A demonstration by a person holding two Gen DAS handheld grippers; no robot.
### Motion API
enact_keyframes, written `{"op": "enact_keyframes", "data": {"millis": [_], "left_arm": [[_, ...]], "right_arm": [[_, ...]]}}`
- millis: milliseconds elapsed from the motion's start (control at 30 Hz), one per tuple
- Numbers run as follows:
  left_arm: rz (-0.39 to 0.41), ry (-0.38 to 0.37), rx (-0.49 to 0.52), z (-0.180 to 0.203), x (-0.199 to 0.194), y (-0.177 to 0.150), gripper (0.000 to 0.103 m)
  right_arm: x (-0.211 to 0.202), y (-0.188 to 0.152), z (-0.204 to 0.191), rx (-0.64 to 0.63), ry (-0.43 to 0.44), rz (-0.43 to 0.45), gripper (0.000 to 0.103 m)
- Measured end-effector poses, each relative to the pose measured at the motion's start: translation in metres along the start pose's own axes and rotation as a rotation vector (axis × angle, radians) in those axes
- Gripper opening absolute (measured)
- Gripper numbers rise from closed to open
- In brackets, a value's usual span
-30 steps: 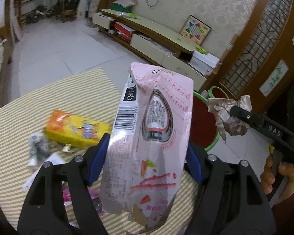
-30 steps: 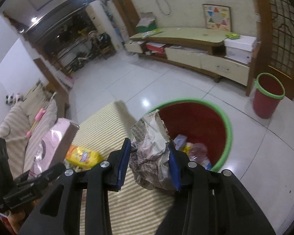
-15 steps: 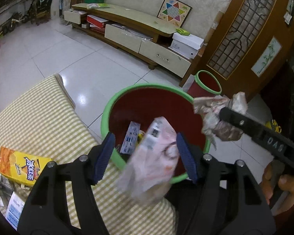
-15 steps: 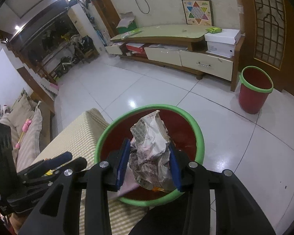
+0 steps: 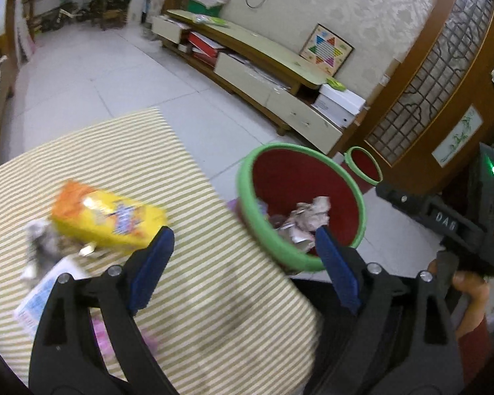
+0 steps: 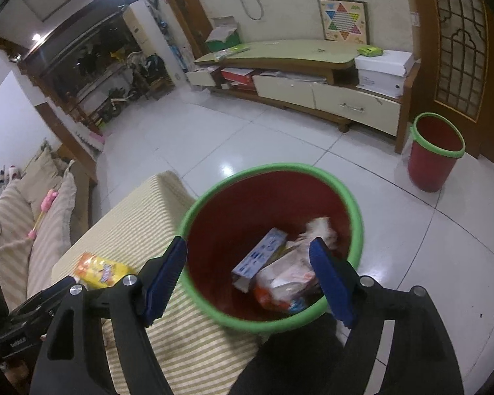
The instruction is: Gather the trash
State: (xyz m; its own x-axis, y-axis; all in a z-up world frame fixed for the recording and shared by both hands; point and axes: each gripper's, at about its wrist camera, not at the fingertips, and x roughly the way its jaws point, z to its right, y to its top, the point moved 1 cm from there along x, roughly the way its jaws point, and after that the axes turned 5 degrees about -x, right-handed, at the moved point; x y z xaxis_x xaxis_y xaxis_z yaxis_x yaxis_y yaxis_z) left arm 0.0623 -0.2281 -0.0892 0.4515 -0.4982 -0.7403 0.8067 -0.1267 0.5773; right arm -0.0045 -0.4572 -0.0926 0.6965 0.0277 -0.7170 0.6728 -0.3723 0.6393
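L claw (image 5: 243, 273) spread, empty, over the striped counter (image 5: 187, 322). R claw (image 6: 248, 279) spread, empty, above the bin (image 6: 355, 217). Next trash, a yellow snack bag (image 5: 108, 219), lies ahead-left of L claw, long axis slanting left-right; L is nearer. Bin rim touches counter's right edge; open floor beyond.
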Motion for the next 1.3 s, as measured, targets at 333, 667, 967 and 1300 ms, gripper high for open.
{"op": "enact_keyframes", "data": {"millis": [333, 667, 967, 1300], "left_arm": [[-0.024, 0.220, -0.053, -0.087, -0.067, -0.082, 0.086], [-0.172, 0.199, -0.192, -0.141, -0.030, -0.138, 0.080], [-0.140, 0.186, -0.246, -0.161, -0.047, -0.145, 0.055], [-0.097, 0.231, -0.353, -0.199, -0.073, -0.146, 0.056]], "right_arm": [[0.016, -0.037, -0.081, -0.137, 0.056, -0.111, 0.075], [0.042, -0.067, -0.170, -0.333, 0.147, -0.247, 0.074], [0.065, -0.090, -0.243, -0.556, 0.220, -0.327, 0.074], [0.083, -0.140, -0.265, -0.674, 0.284, -0.503, 0.011]]}}
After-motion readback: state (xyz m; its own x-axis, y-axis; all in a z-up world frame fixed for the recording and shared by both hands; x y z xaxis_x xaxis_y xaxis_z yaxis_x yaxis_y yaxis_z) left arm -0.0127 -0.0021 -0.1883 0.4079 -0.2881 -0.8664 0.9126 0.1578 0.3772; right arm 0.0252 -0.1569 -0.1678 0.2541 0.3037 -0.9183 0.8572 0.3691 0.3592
